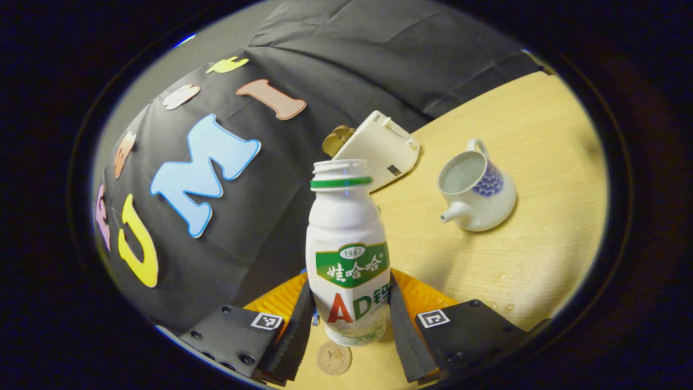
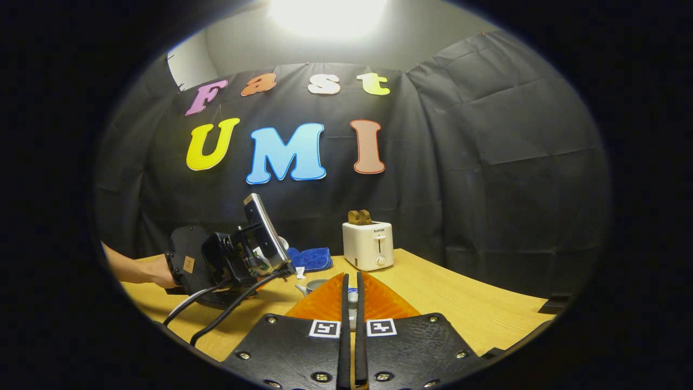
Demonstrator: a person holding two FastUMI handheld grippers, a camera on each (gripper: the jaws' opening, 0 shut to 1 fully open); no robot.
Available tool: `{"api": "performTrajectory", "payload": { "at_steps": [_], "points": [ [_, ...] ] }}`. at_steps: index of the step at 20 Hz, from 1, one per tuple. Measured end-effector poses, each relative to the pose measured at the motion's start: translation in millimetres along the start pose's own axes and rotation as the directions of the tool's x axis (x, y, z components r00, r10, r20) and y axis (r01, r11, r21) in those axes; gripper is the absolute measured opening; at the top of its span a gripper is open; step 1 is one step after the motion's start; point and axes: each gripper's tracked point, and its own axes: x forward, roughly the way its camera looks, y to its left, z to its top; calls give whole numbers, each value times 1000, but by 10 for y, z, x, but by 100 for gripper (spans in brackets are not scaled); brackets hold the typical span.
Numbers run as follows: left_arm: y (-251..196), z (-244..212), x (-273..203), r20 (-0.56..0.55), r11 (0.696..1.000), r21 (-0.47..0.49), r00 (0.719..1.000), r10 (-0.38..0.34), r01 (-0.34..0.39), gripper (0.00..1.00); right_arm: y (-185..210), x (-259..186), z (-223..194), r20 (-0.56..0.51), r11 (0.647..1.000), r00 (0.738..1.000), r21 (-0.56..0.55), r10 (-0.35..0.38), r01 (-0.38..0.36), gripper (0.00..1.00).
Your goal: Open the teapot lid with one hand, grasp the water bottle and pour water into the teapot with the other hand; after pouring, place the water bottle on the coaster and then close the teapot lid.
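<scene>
my left gripper (image 1: 351, 319) clamps the upright water bottle (image 1: 347, 249) above the coaster (image 1: 334, 358); teapot (image 1: 476, 192) lidless; right gripper (image 2: 351, 303) nearly closed, seemingly pinching the lid; next, i judge: set bottle down

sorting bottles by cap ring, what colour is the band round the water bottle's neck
Green, on the water bottle; clearest in the left gripper view.

Dim booth, one overhead lamp (image 2: 327, 13) blown out to white glare in the right gripper view, warm light on the table (image 2: 460, 303), soft shadows, strong fisheye bending at the edges, centre sharp, rims slightly blurred
</scene>
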Motion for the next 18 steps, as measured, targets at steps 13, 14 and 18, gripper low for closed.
{"api": "performTrajectory", "payload": {
  "at_steps": [13, 14, 18],
  "points": [
    [54, 207, 187, 2, 916, 401, 1000, 28, -26, 80, -90, 4, -35, -5, 1000, 1000, 4, -17, 17, 3],
    [60, 225, 195, 4, 906, 423, 1000, 29, -28, 80, -99, 1, -38, -6, 1000, 1000, 3, -19, 19, 3],
    [85, 262, 226, 4, 866, 499, 999, 35, -32, 80, -114, 2, -56, -11, 1000, 1000, 7, -22, 22, 3]
  ]
}}
